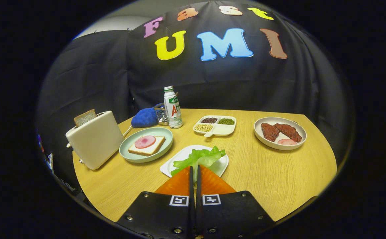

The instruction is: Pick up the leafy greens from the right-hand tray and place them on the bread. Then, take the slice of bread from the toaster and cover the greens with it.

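Two claw (194, 170) fingers close together, only a thin gap between, tips right at the near edge of the light green leafy greens (200, 159). Hard to tell if a bit of leaf is pinched in that gap. Greens lying on a white square tray (176, 159) on the round yellow wooden surface (266, 179), just ahead of the fingers.

Beyond the tray and to the left, a pale green round plate (131, 156) with a flat slice of white bread (146, 146) on it. On that bread, a round pink slice of ham (145, 141). No greens on that slice yet.

Left of the plate, a cream boxy toaster (95, 141) with a second slice of bread (84, 117) sticking up out of the top slot.

Behind the plate, a white bottle with a green cap (172, 108), standing upright. Just beside it, a blue cloth (145, 118) touching something shiny, too small to make out.

Near the middle, beyond the greens, a white divided dish (217, 130) with dark, green and pale yellow beans, each kind in its own part.

Off to the right, well apart from the tray, a beige round bowl (279, 144) with two brown pieces of meat (281, 131) and a pink slice inside.
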A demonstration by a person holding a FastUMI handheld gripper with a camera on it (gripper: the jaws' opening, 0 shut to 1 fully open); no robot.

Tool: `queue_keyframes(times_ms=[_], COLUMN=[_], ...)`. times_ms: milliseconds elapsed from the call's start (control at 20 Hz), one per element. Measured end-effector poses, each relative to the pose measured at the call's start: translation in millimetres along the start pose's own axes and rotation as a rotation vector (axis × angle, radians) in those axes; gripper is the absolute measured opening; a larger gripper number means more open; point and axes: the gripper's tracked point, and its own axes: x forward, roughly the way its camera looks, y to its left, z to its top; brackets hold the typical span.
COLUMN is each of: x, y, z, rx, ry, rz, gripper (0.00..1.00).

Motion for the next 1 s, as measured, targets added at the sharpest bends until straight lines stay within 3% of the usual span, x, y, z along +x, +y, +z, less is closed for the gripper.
queue_keyframes(times_ms=[450, 1000], x=[-12, 10], y=[38, 92], z=[40, 63], rx=[-0.053, -0.109], ry=[-0.098, -0.116], rz=[0.053, 0.109], gripper=[0.01, 0.01])
